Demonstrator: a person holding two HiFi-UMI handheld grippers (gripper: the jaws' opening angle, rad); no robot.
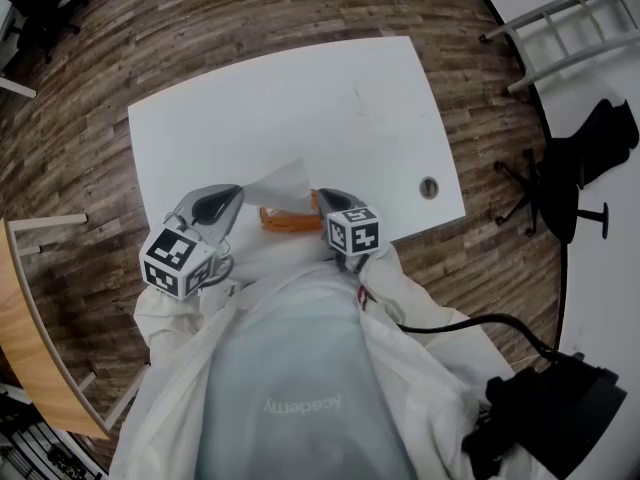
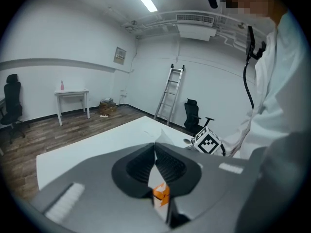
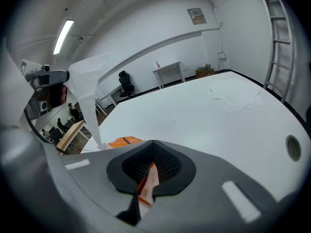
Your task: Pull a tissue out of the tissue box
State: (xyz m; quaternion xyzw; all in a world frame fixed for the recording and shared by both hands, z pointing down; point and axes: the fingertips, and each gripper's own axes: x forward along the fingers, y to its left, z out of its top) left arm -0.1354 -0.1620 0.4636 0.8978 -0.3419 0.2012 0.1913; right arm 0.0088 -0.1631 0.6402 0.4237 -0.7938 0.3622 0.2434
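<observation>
An orange tissue pack (image 1: 288,218) lies near the front edge of the white table (image 1: 300,98), between my two grippers. A white tissue (image 1: 280,181) rises out of it toward the left. My left gripper (image 1: 232,200) is shut on that tissue; in the left gripper view the white sheet (image 2: 156,177) runs down between the closed jaws to the orange pack (image 2: 162,194). My right gripper (image 1: 322,200) is shut on the pack's right end; an orange and white edge (image 3: 146,182) sits pinched in its jaws. The right gripper view shows the tissue (image 3: 87,86) stretched up from the pack (image 3: 121,141).
A round cable hole (image 1: 429,187) sits in the table's right part. A ladder (image 1: 570,28) and a black office chair (image 1: 585,163) stand on the right, a wooden bench (image 1: 30,328) on the left. A black device (image 1: 550,408) with a cable lies at the lower right.
</observation>
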